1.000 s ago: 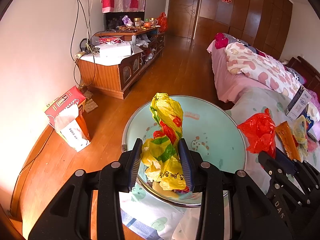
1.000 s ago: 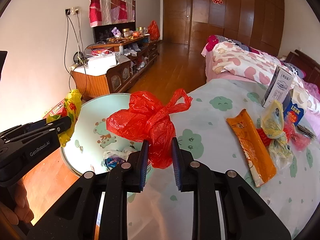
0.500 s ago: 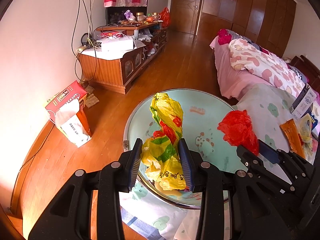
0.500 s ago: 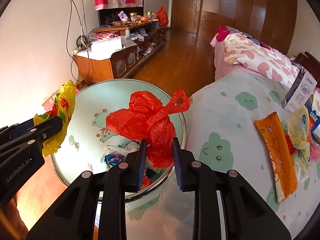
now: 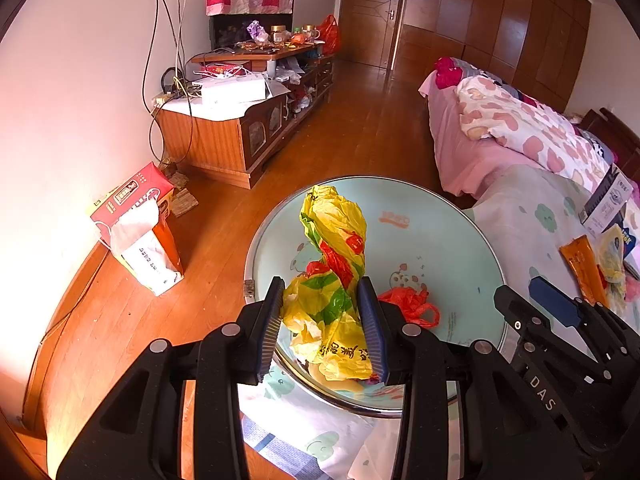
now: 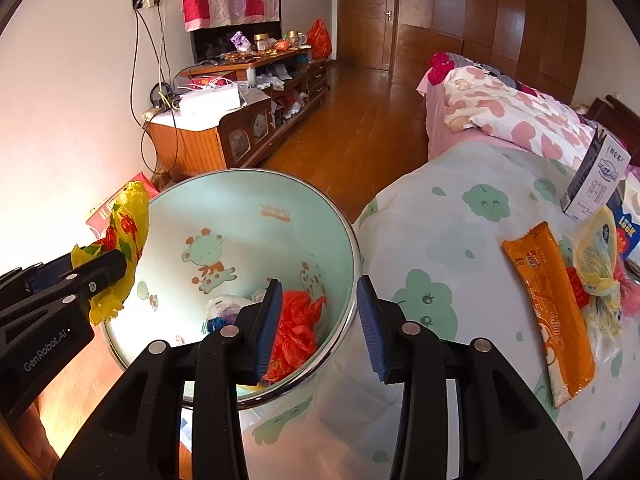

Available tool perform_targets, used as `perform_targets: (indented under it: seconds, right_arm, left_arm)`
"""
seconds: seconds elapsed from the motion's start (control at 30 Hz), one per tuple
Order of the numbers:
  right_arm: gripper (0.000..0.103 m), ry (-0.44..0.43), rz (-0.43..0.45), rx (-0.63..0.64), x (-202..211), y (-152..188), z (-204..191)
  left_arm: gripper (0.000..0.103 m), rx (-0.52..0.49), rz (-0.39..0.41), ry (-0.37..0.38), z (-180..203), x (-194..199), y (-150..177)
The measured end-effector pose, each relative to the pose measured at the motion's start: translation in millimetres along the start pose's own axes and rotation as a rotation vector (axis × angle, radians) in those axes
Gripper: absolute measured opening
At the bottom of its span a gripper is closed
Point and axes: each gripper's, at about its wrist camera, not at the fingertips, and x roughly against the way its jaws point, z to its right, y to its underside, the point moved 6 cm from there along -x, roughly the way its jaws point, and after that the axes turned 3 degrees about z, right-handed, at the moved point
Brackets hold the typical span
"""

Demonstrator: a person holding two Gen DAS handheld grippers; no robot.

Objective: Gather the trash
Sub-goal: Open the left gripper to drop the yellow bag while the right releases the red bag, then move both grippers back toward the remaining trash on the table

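A crumpled red plastic bag (image 6: 298, 330) lies inside the round, pale-green basin (image 6: 320, 204), whose enamel-like wall carries cartoon animal prints and a metal rim. The right gripper (image 6: 318, 322) hangs over the basin's near edge with its jaws spread and nothing between them. The left gripper (image 5: 324, 326) pinches a wrinkled yellow plastic bag (image 5: 334, 264) with red and green print above the basin. More scraps lie under the red bag, too hidden to name. Beside the basin a bed sheet (image 6: 452, 216) printed with clouds holds an orange wrapper (image 6: 548, 304) and a milk carton (image 6: 598, 178). Beyond lie a glossy wooden floor (image 5: 348, 136) and a cluttered cabinet (image 5: 236, 128).
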Motion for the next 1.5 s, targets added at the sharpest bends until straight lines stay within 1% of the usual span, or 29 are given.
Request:
perform_targets:
  seconds: [0.13,0.27,0.4,0.57,0.8,0.93,1.07,1.13,1.33,1.5]
  right_arm:
    - [0.039,0.009,0.008,-0.013,6.0,2.7,4.9]
    - [0.039,0.015,0.015,-0.025,12.7,6.4,10.6]
    - [0.039,0.016,0.022,-0.044,21.8,10.3,16.4]
    - [0.039,0.018,0.034,-0.055,30.8,13.1,21.8]
    - [0.039,0.03,0.048,-0.077,41.2,15.7,29.3]
    - [0.039,0.037,0.054,-0.087,46.1,16.6,33.4]
    - [0.039,0.043,0.066,-0.096,52.0,17.4,38.4]
    - [0.044,0.049,0.075,-0.103,55.4,17.3,41.6]
    - [0.049,0.072,0.089,-0.125,64.1,18.5,52.7]
    - [0.05,0.093,0.094,-0.142,71.1,21.8,63.9]
  left_arm:
    - [0.038,-0.012,0.01,-0.008,1.1,1.3,-0.3]
    - [0.04,-0.011,0.013,0.001,2.2,1.7,-0.2]
    - [0.043,-0.024,0.024,0.01,5.8,4.5,-0.7]
    - [0.05,-0.044,0.042,0.004,9.6,9.2,-2.0]
    - [0.065,-0.058,0.072,-0.008,15.1,18.0,-6.5]
    - [0.069,-0.06,0.085,-0.014,16.9,22.6,-8.5]
    - [0.076,-0.064,0.103,-0.032,18.4,27.8,-9.9]
    - [0.078,-0.072,0.112,-0.042,19.9,30.8,-10.7]
    - [0.084,-0.086,0.13,-0.056,24.0,39.5,-10.5]
    - [0.089,-0.09,0.142,-0.066,25.0,47.0,-9.9]
